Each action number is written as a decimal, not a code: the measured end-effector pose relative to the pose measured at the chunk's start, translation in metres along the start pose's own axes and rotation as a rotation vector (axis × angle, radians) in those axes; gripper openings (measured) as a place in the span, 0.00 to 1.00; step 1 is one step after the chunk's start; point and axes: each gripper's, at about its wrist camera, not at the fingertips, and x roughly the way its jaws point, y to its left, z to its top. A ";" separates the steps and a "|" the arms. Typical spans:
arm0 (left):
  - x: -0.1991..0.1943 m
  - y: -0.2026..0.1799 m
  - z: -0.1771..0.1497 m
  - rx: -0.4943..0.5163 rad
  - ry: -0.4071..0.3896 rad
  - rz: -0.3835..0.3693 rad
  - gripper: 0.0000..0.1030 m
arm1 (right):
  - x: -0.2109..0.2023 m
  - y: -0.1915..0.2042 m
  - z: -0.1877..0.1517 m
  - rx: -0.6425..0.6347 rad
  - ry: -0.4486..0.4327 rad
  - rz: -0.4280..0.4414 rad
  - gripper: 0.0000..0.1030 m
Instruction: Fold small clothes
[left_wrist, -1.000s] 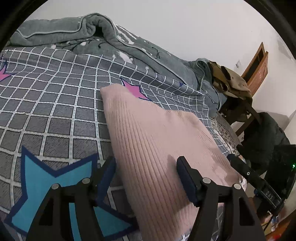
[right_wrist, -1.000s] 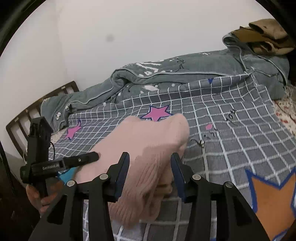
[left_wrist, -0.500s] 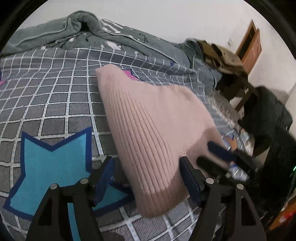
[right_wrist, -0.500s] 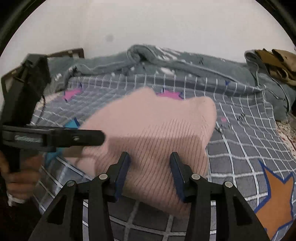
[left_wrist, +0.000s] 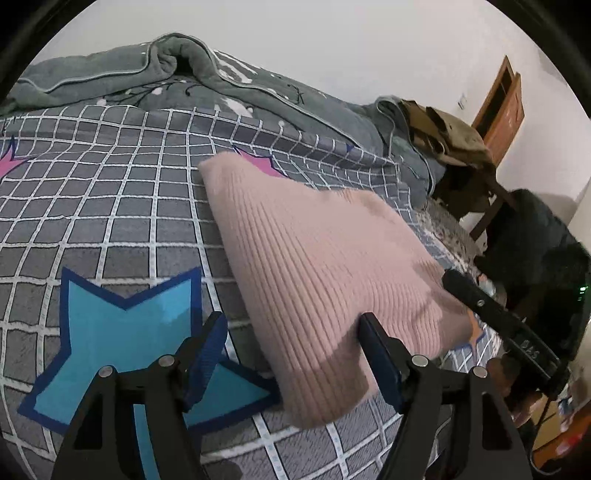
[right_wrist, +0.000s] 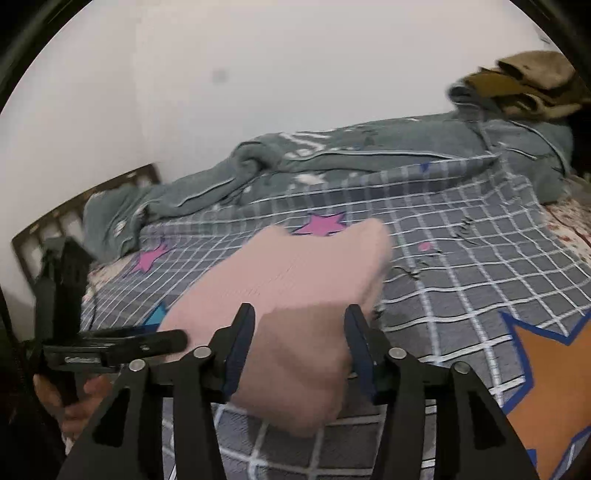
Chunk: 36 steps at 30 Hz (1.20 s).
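Lettering shows on both tools but stays unreadable: pale characters on the black bar of the right gripper (left_wrist: 498, 325) seen from the left wrist, and a blurred word on the body of the left gripper (right_wrist: 110, 347) seen from the right wrist. Taking the folded pink knit garment (left_wrist: 317, 266) as landmark, it lies flat on the grey checked bedspread (left_wrist: 92, 206), partly covering a pink star (left_wrist: 258, 162), with a blue star (left_wrist: 129, 332) just beside its near left edge. Left gripper (left_wrist: 291, 354) hangs above the garment's near corner, jaws wide and opening, the fabric's corner between them but neither pad pressing it. Right gripper (right_wrist: 299, 350) stands over the opposite near end (right_wrist: 295, 362), jaws about half spread and opening; cloth bulges between the pads, and blur hides whether they touch it. Only the left wrist view shows the wooden door (left_wrist: 502, 107) and dark bundle (left_wrist: 535, 236) beyond the garment; only the right wrist view shows the slatted headboard (right_wrist: 74, 210), an orange star (right_wrist: 546, 384) and a hand (right_wrist: 74, 402) on the other tool. Behind the garment, both show the rumpled grey quilt (left_wrist: 184, 74).
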 end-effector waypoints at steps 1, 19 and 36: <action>0.001 0.001 0.002 -0.006 -0.004 -0.002 0.73 | 0.004 -0.003 0.002 0.014 0.015 -0.008 0.50; 0.045 0.017 0.043 -0.116 0.004 0.048 0.74 | 0.085 -0.038 0.041 0.082 0.230 -0.088 0.52; 0.060 0.021 0.048 -0.173 0.059 0.005 0.59 | 0.109 -0.054 0.026 0.191 0.295 0.031 0.60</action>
